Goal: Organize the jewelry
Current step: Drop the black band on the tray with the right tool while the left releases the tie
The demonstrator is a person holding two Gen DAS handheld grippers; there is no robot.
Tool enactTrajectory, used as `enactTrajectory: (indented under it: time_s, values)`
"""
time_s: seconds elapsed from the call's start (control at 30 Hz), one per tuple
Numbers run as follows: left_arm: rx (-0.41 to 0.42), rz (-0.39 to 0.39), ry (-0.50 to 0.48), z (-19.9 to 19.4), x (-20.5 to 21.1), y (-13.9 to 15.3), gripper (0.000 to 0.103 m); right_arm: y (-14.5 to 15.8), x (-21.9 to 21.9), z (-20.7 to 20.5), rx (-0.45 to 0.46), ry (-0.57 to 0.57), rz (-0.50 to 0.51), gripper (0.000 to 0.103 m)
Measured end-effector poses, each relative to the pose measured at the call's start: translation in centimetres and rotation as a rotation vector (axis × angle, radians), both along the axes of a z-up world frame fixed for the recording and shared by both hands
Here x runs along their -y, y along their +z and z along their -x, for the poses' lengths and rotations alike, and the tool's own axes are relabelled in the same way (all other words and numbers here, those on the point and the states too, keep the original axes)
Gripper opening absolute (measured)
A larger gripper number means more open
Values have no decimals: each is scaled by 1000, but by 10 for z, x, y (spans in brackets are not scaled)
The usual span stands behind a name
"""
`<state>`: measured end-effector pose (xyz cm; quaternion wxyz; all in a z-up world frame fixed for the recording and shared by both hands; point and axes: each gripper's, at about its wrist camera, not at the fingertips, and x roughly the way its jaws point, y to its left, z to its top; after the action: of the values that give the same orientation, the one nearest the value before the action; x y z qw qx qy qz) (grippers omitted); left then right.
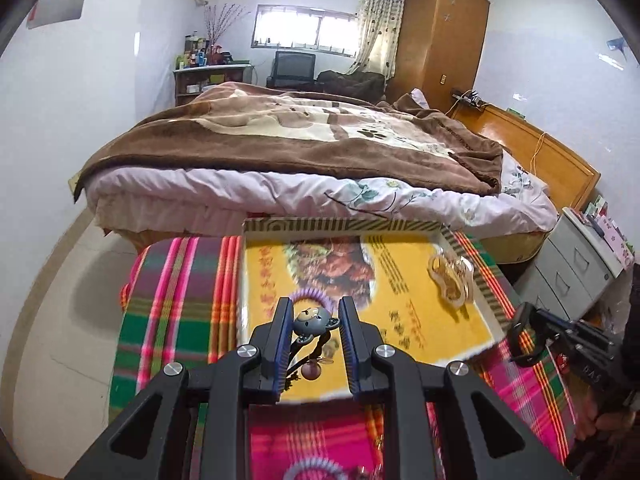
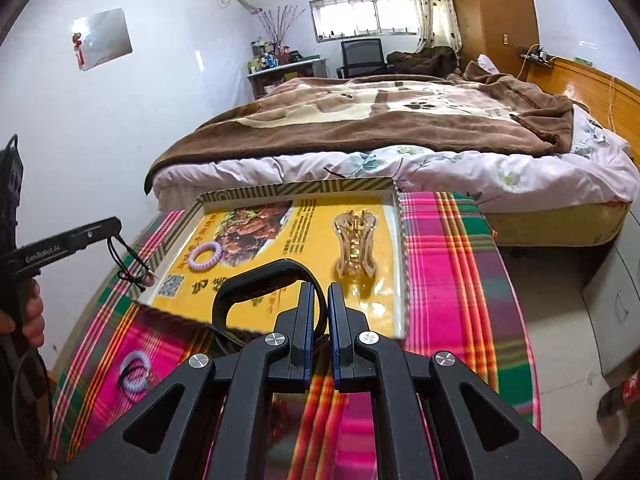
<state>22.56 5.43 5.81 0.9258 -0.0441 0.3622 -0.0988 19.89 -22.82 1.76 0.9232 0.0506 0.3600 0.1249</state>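
Black silicone makes up the wristband [image 2: 272, 280] that the right gripper [image 2: 319, 312] has pinched between its nearly closed fingers, at lower centre of the right wrist view; the loop arcs up and left from the grip and hangs over the near edge of the yellow tray [image 2: 402, 264]. It looks light and rubbery, so it should flex and swing rather than slip, and a hold on the strap itself, as here, seems sound.

The left gripper [image 1: 314, 320] sits at lower centre of its own view with the jaws set apart either side of a grey cartoon charm [image 1: 310, 317]; black cords [image 1: 304, 354] and a small mauve bead [image 1: 311, 370] trail beneath it. Whether the pads actually press the charm I cannot tell (the right view shows the cords dangling from the fingertip over the tray's left rim, which suggests something is caught). The charm is small, hard and probably smooth, the cord limp; taking the cord near its knot would likely be surer than the rounded head.

In the tray lie a lilac coil hair tie [image 2: 204, 258], left of centre, and an amber hair claw [image 2: 354, 246], toward the right; the claw is rigid plastic, possibly brittle at its teeth, best taken across its body. A second coil tie [image 2: 134, 372] rests on the plaid cloth [image 2: 448, 264], lower left
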Motion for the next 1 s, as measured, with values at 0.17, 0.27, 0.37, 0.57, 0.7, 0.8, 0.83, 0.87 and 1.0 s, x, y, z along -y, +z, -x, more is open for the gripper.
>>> enactTrajectory:
  time_s: [0.17,0.27,0.37,0.57,0.7,0.8,0.83,0.87,1.0]
  values:
    - [-24,14,-6,-33,3,-9,24,-10,-9,-25,-29,12,14,7]
    - [-42,29,0,-50,2,-15,24,-17,-16,-40,-52,19,28,7]
    - [-69,21,5,-66,1,-27,24,-26,-23,-55,-78,32,46,7]
    - [-117,14,44,-85,-8,-49,24,-39,-32,-76,-111,44,76,7]
    - [-137,-3,64,-92,-14,-59,24,-47,-36,-86,-135,39,94,7]
    - [-151,1,73,-97,-18,-65,24,-52,-38,-92,-152,35,108,7]
    - [-154,2,79,-98,-19,-67,24,-53,-39,-94,-155,34,109,7]
    - [-159,2,83,-99,-20,-68,24,-55,-39,-96,-159,33,112,7]
    - [-172,-10,91,-103,-21,-73,26,-60,-42,-101,-172,28,135,7]
